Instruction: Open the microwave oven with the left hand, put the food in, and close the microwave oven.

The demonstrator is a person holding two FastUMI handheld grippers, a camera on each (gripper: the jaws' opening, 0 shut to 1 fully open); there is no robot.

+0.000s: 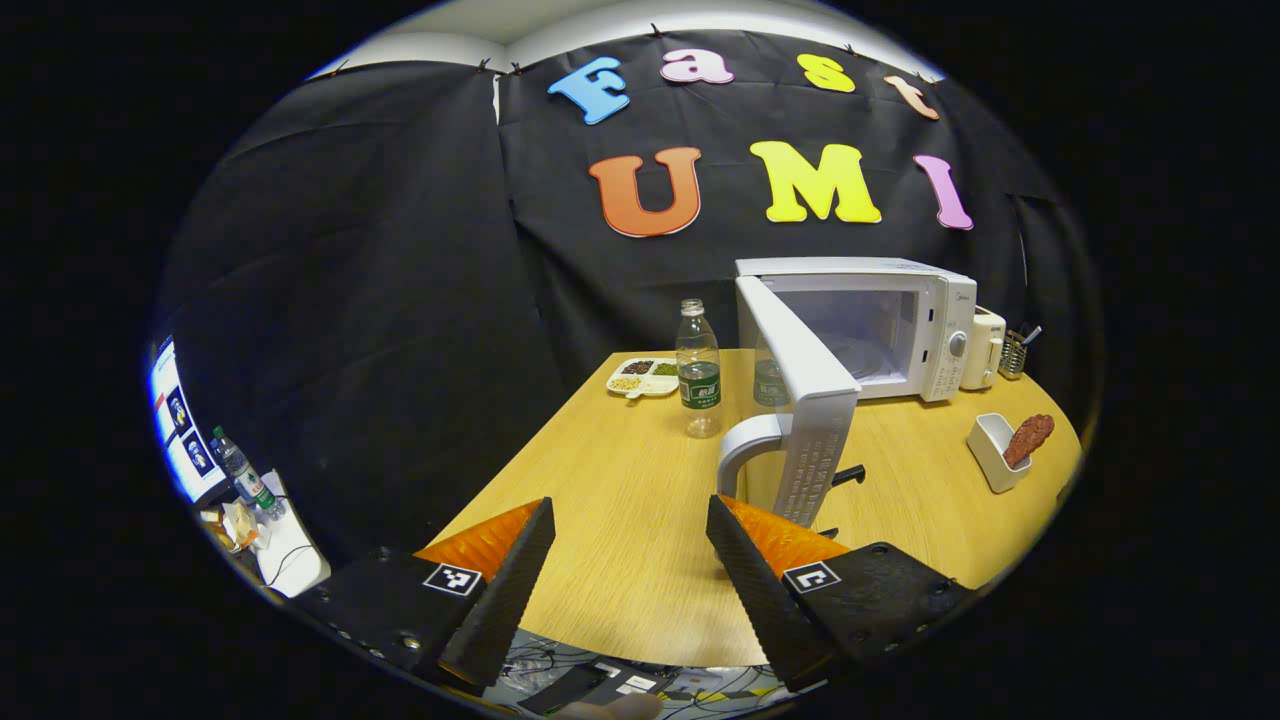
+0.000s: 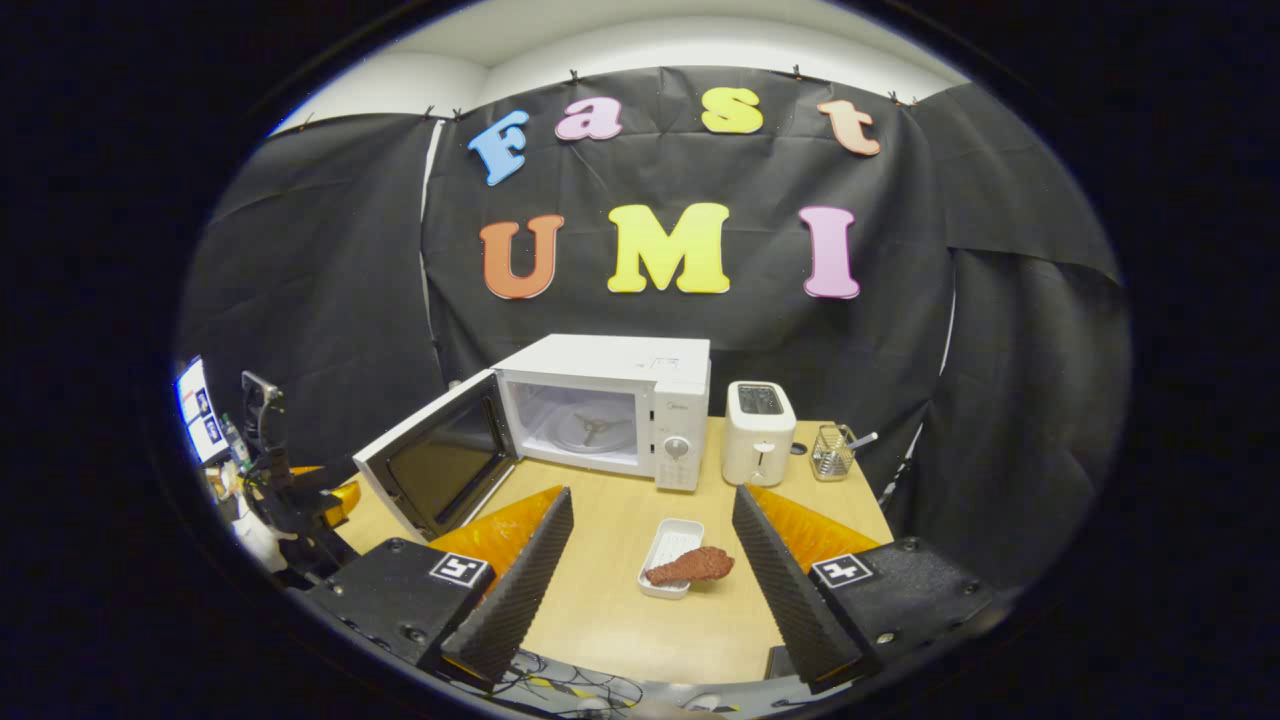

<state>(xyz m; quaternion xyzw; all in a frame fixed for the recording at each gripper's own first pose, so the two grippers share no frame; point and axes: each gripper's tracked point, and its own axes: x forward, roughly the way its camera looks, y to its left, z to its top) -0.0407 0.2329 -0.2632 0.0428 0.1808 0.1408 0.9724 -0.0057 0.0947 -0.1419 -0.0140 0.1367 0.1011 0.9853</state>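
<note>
While the microwave oven (image 2: 640, 415) door (image 1: 805, 400) is swung wide, the left claw (image 1: 630, 545) is held open, empty. The right claw (image 2: 652, 545) is spread open above the food (image 2: 690, 567), laid across a white tray (image 2: 664, 550) on the tabletop (image 1: 620, 500).

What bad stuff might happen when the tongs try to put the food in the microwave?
The reddish-brown piece of food overhangs its small white rectangular tray, so it might slide off when lifted. The white microwave's open door juts over the wooden table; the open left tongs sit near it and might bump it. The clear plastic bottle nearby could topple.
</note>
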